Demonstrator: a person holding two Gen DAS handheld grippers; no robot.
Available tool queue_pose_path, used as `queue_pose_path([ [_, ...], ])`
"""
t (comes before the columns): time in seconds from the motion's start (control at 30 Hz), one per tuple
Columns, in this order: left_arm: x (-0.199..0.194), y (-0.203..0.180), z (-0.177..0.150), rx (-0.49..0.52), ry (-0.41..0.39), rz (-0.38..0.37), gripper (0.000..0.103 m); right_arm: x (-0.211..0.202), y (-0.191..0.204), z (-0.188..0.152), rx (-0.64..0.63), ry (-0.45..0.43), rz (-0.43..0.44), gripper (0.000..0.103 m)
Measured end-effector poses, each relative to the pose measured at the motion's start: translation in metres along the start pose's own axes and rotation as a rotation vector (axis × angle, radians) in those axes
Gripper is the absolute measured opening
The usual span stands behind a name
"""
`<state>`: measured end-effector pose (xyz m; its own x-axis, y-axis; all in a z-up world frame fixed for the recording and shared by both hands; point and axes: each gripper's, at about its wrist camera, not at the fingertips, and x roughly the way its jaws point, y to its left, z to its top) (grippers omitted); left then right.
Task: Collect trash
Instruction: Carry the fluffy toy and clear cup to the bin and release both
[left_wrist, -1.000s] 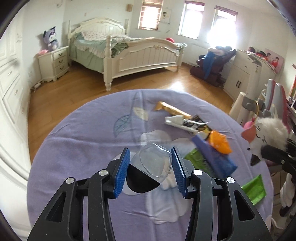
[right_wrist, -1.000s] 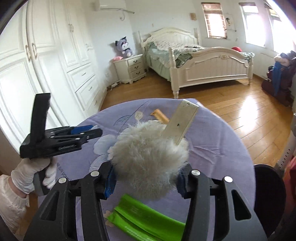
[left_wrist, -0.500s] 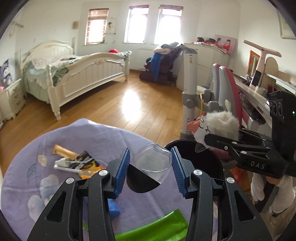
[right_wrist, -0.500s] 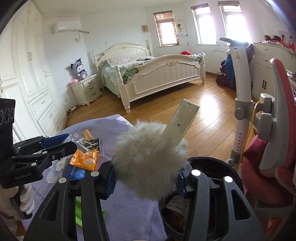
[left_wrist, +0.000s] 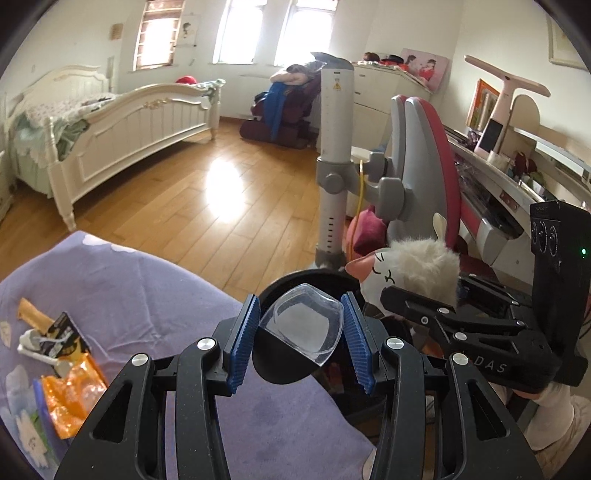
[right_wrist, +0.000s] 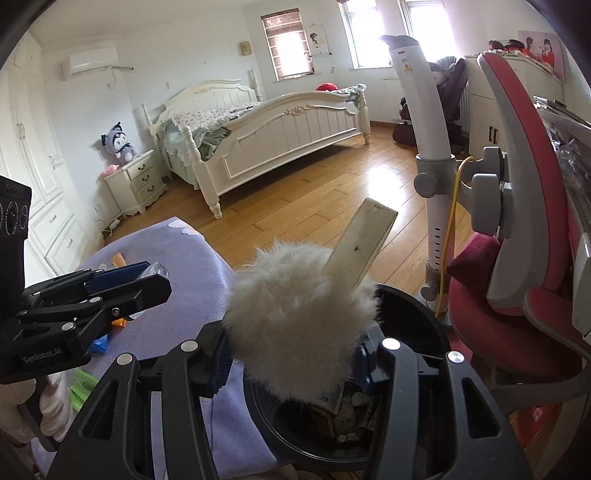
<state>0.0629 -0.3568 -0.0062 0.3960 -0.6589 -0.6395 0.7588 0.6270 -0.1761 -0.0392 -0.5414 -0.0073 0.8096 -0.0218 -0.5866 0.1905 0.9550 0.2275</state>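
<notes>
Left wrist view: left gripper (left_wrist: 299, 334) clamps clear plastic cup (left_wrist: 301, 328), now over rim of black bin (left_wrist: 280, 288); a second ago it was over purple surface (left_wrist: 129, 295).

Right wrist view: right gripper (right_wrist: 291, 354) holds furry toy (right_wrist: 295, 317), swung from surface to above bin.

A round table draped in a lilac cloth with pale flower and cloud prints (left_wrist: 122, 284) is filling the lower left of the left wrist view. Near its left edge, a flat tan wrapper strip (left_wrist: 31, 318) is lying uppermost, a dark printed packet (left_wrist: 65, 334) is sitting just below it beside a small white plastic piece (left_wrist: 30, 340), and a crumpled orange foil wrapper (left_wrist: 72, 397) is lying lower still. In the right wrist view, bright green plastic strips (right_wrist: 83, 387) are showing at the lower left (mostly hidden).
</notes>
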Motion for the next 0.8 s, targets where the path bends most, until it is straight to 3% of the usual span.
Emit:
queue_pose_path([
  [0.33,0.045,-0.01,0.0,-0.005,0.066,-0.025,0.046,0.009,-0.025,-0.013,0.046,0.044,-0.028,0.051],
  [0.8,0.071,-0.015,-0.006,-0.016,0.117,-0.038,0.046,0.018,-0.038,-0.025,0.078,0.084,-0.041,0.051],
])
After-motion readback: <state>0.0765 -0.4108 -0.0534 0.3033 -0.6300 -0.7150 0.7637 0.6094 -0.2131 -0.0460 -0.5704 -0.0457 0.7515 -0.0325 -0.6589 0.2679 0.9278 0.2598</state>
